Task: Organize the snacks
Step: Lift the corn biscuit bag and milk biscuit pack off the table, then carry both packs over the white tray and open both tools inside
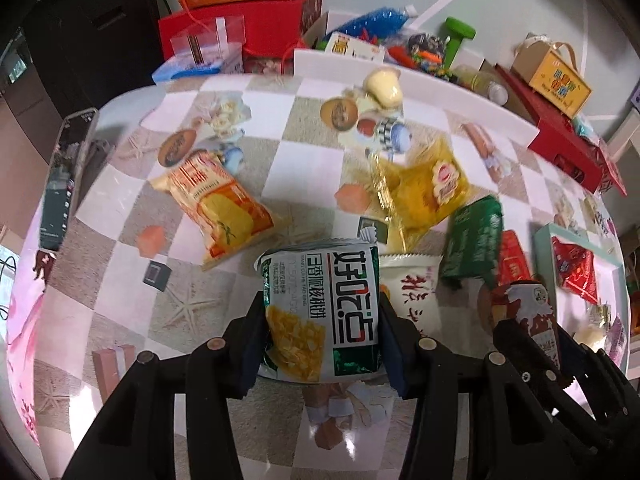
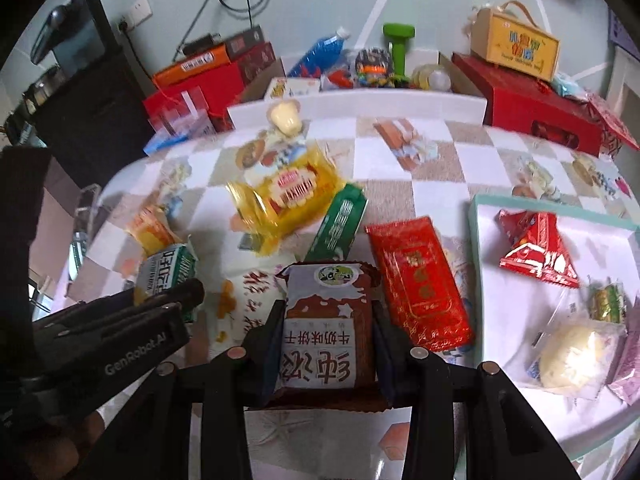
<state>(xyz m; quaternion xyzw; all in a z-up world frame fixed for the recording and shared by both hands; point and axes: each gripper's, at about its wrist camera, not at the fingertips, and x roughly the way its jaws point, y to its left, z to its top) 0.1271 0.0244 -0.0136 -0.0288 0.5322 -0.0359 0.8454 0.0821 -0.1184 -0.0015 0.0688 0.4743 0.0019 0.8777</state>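
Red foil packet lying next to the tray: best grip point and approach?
Red foil packet lies flat on the table, long axis running away from the camera. Come from above, fingers across its narrow width near the middle; both long edges look clear, though the tray sits close on one side.

The left gripper (image 1: 322, 320) points steeply down over the table's near edge, its jaws clamped on the sides of a green-and-white packet (image 1: 320, 312). Just beside it, the right gripper (image 2: 325, 336) tilts down likewise, jaws pressed on a brown biscuit packet (image 2: 324, 328).
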